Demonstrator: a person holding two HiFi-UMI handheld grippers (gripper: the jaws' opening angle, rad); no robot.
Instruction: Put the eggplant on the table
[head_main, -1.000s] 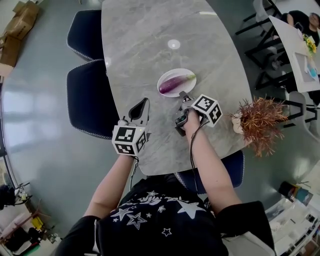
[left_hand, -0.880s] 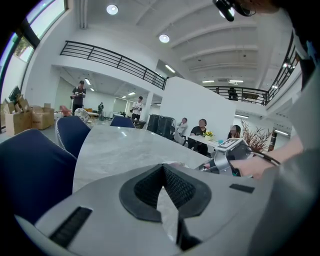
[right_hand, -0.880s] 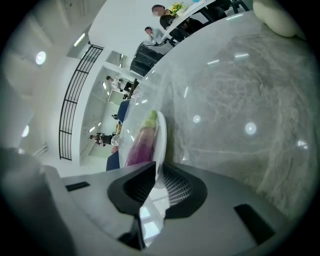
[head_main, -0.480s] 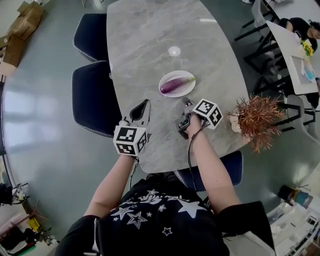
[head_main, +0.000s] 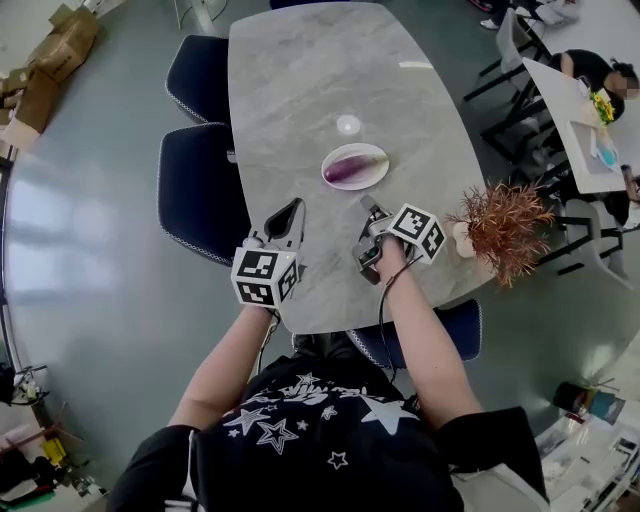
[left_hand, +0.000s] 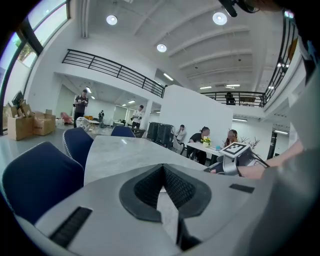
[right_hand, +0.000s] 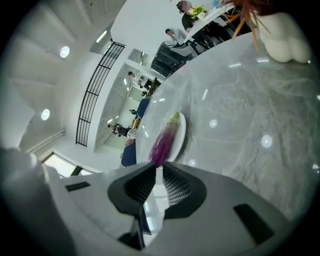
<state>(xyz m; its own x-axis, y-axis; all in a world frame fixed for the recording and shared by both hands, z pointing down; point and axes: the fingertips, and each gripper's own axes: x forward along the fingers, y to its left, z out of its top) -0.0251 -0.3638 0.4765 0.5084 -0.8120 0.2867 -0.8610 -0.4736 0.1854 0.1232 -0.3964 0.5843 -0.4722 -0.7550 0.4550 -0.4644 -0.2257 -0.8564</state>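
A purple eggplant (head_main: 350, 163) lies on a white plate (head_main: 378, 157) in the middle of the grey marble table (head_main: 320, 80). My right gripper (head_main: 367, 206) hovers just short of the plate, jaws shut with nothing between them. In the right gripper view the eggplant (right_hand: 164, 140) lies on the plate (right_hand: 181, 131) straight beyond the shut gripper (right_hand: 159, 167). My left gripper (head_main: 296, 205) is over the table to the left of the right one, apart from the plate. Its jaws (left_hand: 161, 167) meet at the tip and hold nothing.
A reddish-brown spiky plant (head_main: 500, 228) in a pale pot (right_hand: 282, 35) stands at the table's right edge, close to my right arm. Dark blue chairs (head_main: 200, 190) line the left side. People sit at another table (head_main: 590, 120) at the far right.
The head view has shifted, so the table sits lower in frame. The right gripper now stands a little further back from the plate. The left gripper has hardly moved.
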